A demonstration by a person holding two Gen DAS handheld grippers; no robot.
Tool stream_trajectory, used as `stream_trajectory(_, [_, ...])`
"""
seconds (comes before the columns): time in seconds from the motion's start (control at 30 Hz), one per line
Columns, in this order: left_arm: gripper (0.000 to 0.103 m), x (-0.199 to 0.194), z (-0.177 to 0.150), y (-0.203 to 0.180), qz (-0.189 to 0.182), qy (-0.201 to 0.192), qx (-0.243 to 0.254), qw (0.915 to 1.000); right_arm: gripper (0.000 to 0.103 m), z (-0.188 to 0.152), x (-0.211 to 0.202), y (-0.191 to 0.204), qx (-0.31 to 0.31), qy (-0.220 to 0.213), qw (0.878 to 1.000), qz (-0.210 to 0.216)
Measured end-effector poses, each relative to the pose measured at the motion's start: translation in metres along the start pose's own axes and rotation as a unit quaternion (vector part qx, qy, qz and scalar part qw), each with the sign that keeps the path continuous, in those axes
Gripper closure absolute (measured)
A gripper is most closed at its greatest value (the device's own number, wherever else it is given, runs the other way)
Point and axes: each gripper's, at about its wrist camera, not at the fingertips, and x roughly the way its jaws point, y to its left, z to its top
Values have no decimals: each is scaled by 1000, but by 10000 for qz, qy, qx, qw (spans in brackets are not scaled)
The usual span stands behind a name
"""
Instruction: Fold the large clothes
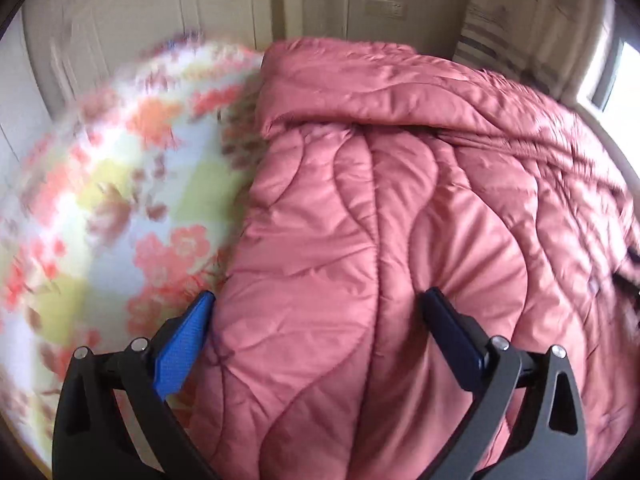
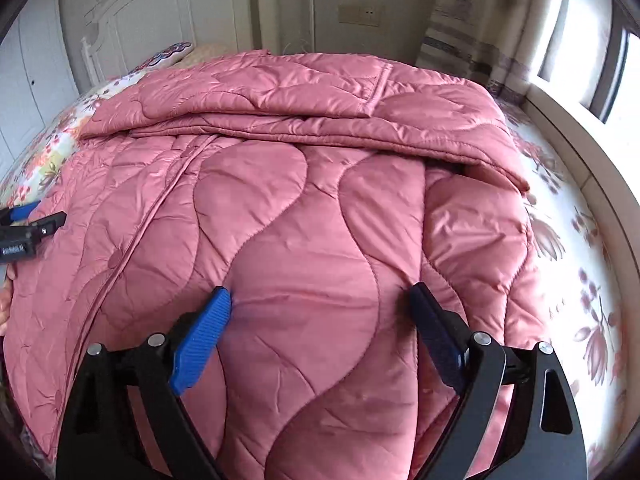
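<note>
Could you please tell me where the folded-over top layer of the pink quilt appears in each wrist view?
Left wrist: the folded-over layer spans the upper centre, above the left gripper.
Right wrist: it crosses the upper middle, beyond the right gripper.
Shared landmark: the wall socket.

The floral sheet (image 1: 120,184) is motion-blurred; the pink quilt (image 1: 400,240) runs off the lower edge.

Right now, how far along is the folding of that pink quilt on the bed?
Partly done. The pink quilt already has its far section folded back over itself, a doubled layer lying across the top. In hand: nothing gripped; the left gripper and right gripper are both open over the near part. Left: the near part remains wide and spread on the floral sheet, needing further folds.
</note>
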Motion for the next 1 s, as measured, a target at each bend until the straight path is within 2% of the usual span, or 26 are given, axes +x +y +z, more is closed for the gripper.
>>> stream_trajectory(0.07, [2,-4,-1,1,128,3,-15,9999,17,-1,-8,5,-101,14,9997,-227])
stream_trajectory(0.13, [2,-22,-10,-3,462,-263,152,9985,17,-6,-19,8,-212,-39,9995,-247])
stream_trajectory(0.2, [2,-38,-22,-6,457,-417,401,9973,17,-18,-31,6,-280,-84,9992,-272])
stream_trajectory(0.27, [2,-47,-34,-6,478,-536,606,9956,17,-31,-30,0,-292,49,9990,-345])
stream_trajectory(0.3, [2,-46,-43,-7,675,-567,763,9932,17,-38,-24,-3,-275,139,9992,-272])
stream_trajectory(0.33, [2,-42,-48,-7,763,-554,853,9919,17,-46,-26,-6,-142,-41,9998,-115])
stream_trajectory(0.4, [2,-43,-52,-4,679,-613,834,9923,17,-47,-27,-11,-41,-144,9999,9])
stream_trajectory(0.57, [2,-40,-48,-6,722,-615,869,9917,17,-46,-28,-9,-58,-137,9999,-53])
stream_trajectory(1.0, [2,-39,-48,5,396,-539,543,9963,17,-50,-28,-11,-20,-197,9998,-32])
